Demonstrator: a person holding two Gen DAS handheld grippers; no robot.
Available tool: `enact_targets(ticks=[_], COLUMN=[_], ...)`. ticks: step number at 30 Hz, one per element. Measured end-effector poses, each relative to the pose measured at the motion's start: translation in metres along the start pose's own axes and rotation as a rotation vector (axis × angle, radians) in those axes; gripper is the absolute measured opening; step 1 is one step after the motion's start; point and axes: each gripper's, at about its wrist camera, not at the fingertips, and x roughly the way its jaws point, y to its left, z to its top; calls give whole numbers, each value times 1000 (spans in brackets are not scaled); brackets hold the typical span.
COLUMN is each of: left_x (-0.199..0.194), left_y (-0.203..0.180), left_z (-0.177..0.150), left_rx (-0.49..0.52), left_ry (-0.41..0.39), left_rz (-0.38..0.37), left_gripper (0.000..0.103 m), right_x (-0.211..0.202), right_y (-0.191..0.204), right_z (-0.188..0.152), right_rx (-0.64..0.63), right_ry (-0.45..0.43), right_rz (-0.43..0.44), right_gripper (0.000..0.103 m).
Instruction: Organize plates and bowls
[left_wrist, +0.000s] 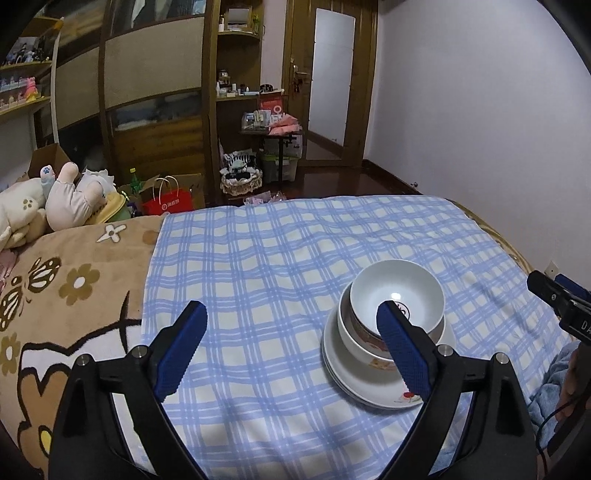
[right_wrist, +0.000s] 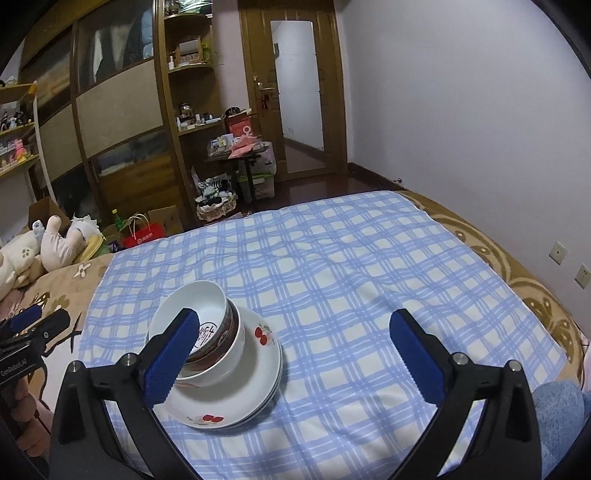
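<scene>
Both jaws gape empty, stacked bowls (left_wrist: 397, 299) on plates (right_wrist: 258, 384) lying just beyond them, between the two.

White top bowl (right_wrist: 192, 314) over a second bowl (right_wrist: 225, 354) banded brown. White plates (right_wrist: 258, 373) with red cherries. Blue-and-white checked cloth (right_wrist: 332, 277). Tan blanket (left_wrist: 74, 277) with flowers. Blue pads on black left claw (left_wrist: 291, 314) and right claw (right_wrist: 291, 325).

Bowls (left_wrist: 397, 295) stacked one in another, on top of plates (left_wrist: 354, 376). Plates on a cloth (left_wrist: 258, 258) spread over a bed (left_wrist: 74, 280). Soft toys (left_wrist: 70, 199) at the far left of the bed. Behind the bed, a paper bag (left_wrist: 168, 201) on the floor, then shelves (left_wrist: 236, 96) and a door (left_wrist: 330, 81).
</scene>
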Motion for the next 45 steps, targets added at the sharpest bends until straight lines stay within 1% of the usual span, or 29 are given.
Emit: enact_targets(ticks=[6, 10, 27, 34, 45], left_x=[3, 3, -5, -2, -4], left_y=[-8, -13, -15, -15, -10], left_z=[0, -1, -3, -3, -3], left_rx=[42, 62, 76, 81, 76], left_ry=[2, -6, -24, -1, -21], left_rz=[-2, 10, 27, 28, 43], left_gripper=[92, 92, 92, 92, 92], right_x=[1, 1, 1, 1, 1], right_y=[-5, -5, -7, -8, -9], right_z=[1, 0, 0, 1, 2], right_rx=[22, 16, 17, 16, 19], right_ry=[1, -2, -6, -5, -7], right_rz=[-4, -13, -14, -12, -17], right_gripper=[103, 103, 103, 103, 103])
